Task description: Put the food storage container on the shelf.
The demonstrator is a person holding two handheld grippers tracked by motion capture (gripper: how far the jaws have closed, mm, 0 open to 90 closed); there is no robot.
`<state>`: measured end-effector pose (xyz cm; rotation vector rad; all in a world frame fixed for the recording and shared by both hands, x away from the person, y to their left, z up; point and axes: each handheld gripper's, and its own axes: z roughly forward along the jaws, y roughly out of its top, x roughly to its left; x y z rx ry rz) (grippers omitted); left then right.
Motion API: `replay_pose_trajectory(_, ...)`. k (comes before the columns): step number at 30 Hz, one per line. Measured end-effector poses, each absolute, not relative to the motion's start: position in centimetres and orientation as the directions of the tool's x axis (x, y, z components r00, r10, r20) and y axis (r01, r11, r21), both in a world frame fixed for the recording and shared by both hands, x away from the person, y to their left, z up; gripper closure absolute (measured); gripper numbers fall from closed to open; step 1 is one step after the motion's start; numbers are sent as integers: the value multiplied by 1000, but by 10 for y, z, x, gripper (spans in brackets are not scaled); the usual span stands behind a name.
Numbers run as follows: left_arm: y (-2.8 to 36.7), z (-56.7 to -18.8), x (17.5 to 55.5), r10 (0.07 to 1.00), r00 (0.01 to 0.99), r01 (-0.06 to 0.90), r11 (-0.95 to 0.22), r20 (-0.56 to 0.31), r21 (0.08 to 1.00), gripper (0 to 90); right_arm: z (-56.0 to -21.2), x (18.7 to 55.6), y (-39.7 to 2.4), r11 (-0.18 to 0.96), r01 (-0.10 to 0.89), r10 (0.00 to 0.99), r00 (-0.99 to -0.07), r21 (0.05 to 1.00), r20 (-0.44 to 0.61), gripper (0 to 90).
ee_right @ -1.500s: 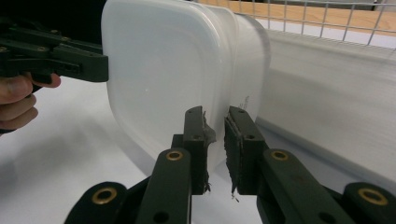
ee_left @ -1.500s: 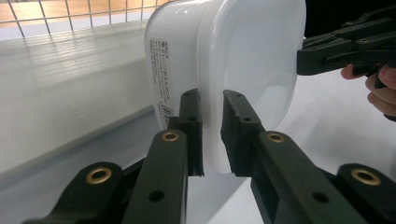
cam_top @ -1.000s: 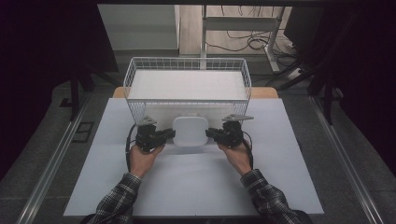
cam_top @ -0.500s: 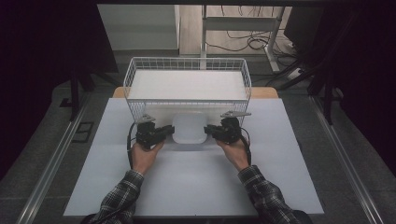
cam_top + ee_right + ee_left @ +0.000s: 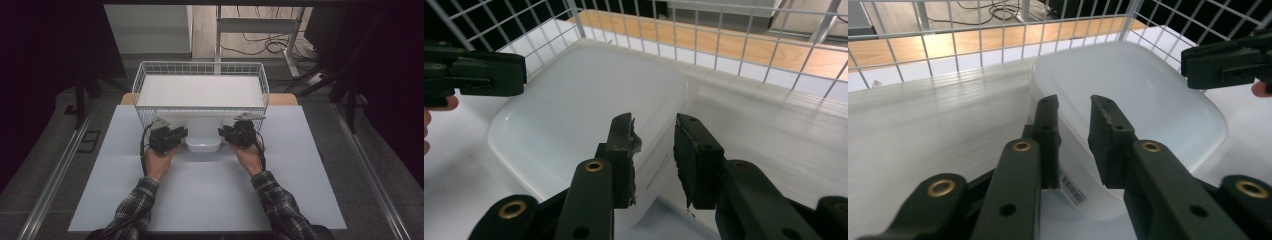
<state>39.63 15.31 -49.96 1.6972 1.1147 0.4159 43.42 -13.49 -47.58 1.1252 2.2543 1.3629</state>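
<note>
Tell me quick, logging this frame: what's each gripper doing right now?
Left gripper: shut on the white container, clamping its wall.
Right gripper: shut on its opposite wall.

A white table stands on grey floor between metal rails, with dark surroundings, a desk frame and cables behind.

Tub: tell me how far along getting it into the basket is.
Done: both grippers have it, the left gripper and the right gripper each clamped on a side wall. In hand: the tub hangs tilted at the basket's near wall, its far end at or over the rim. Left: carry it fully over, set it on the basket floor and let go. That goal is my guess.
</note>
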Motion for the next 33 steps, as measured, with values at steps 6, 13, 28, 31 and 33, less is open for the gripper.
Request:
replay_pose_trajectory(6,149,-495,402,845,492,482,-66,-208,874,670,-475,442,-127,257,482,748,-648,838,144,691)
replay_pose_trajectory(13,153,-486,383,804,550,483,-85,-226,872,383,-467,427,-133,279,450,731,-672,848,116,697)
replay_pose_trajectory(28,164,-496,321,755,629,465,-177,-184,867,111,-454,387,-136,364,388,607,-788,847,100,882)
replay_pose_trajectory(31,167,-499,315,754,630,465,-170,-189,869,102,-454,383,-134,370,385,594,-798,845,104,885)
replay_pose_trajectory(33,170,-501,310,752,627,470,-158,-203,868,103,-454,380,-132,381,384,582,-806,841,105,885)
